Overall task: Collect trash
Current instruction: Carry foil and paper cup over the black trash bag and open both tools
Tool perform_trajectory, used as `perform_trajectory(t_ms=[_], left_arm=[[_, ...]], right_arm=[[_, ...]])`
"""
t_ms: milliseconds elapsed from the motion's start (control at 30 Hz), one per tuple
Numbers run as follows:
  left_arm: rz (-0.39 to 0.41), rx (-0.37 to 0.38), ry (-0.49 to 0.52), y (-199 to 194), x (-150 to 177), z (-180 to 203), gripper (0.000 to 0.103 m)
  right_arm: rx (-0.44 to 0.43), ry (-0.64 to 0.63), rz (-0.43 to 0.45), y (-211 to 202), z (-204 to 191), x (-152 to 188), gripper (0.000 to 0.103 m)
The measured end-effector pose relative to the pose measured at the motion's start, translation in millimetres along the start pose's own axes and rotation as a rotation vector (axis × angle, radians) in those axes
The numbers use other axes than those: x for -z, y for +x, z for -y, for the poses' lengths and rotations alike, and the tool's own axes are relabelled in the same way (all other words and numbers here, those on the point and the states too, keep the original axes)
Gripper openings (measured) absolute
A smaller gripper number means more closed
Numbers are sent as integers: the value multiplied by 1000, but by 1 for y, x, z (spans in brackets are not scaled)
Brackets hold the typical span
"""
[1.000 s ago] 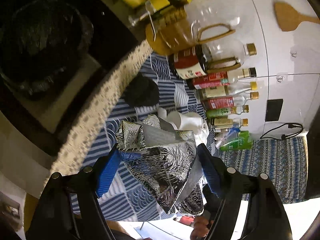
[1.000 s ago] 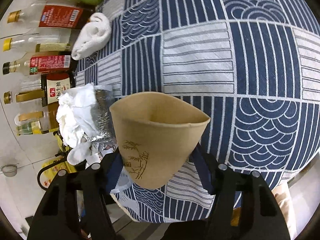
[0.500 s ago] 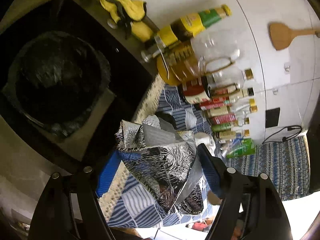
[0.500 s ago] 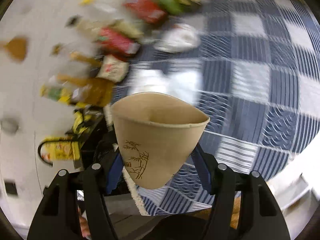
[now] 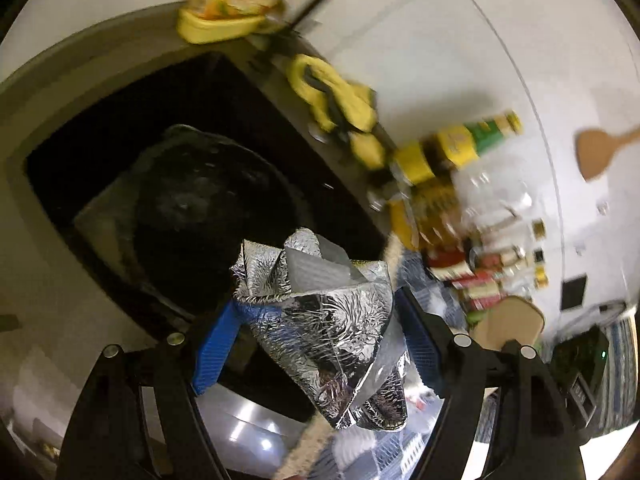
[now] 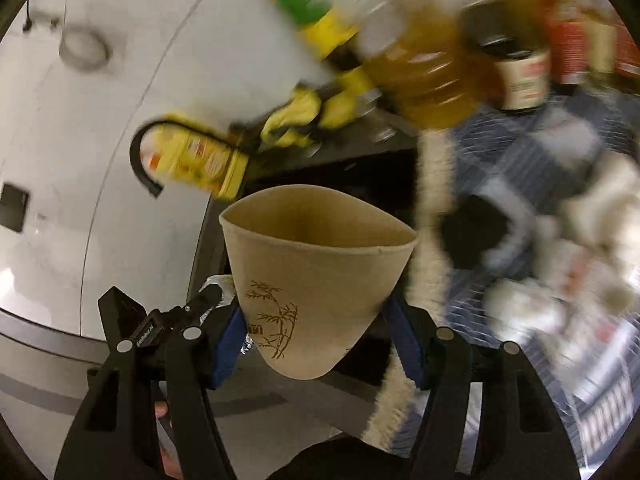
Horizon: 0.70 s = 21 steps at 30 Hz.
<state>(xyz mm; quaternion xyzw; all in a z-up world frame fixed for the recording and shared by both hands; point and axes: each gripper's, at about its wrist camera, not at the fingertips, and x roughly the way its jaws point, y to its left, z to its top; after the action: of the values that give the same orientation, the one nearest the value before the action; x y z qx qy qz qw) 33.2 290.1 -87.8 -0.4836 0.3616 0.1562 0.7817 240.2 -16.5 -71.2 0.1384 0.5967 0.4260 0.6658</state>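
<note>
The left gripper grasps a crumpled foil wrapper above a black-lined bin. The right gripper clenches a tan paper cup near the fringed tablecloth

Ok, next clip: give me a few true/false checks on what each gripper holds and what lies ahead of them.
1. The left gripper is clamped on a crumpled foil wrapper. True.
2. The right gripper is empty. False: it grips a tan paper cup.
3. The cup shows a bamboo print. True.
4. The black-lined bin sits on the blue patterned tablecloth. False: it sits in a dark recess beside the cloth's fringed edge.
5. The wooden spatula lies inside the bin. False: it is against the white wall.
</note>
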Motion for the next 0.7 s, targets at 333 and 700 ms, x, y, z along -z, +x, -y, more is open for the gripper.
perform_trajectory(t_ms=[333, 700], left_arm=[[76, -109, -76, -5, -38, -51, 74], [33, -169, -35, 44, -78, -59, 75]], right_arm=[[8, -111, -208, 140, -43, -31, 65], [91, -124, -271, 202, -40, -59, 65]])
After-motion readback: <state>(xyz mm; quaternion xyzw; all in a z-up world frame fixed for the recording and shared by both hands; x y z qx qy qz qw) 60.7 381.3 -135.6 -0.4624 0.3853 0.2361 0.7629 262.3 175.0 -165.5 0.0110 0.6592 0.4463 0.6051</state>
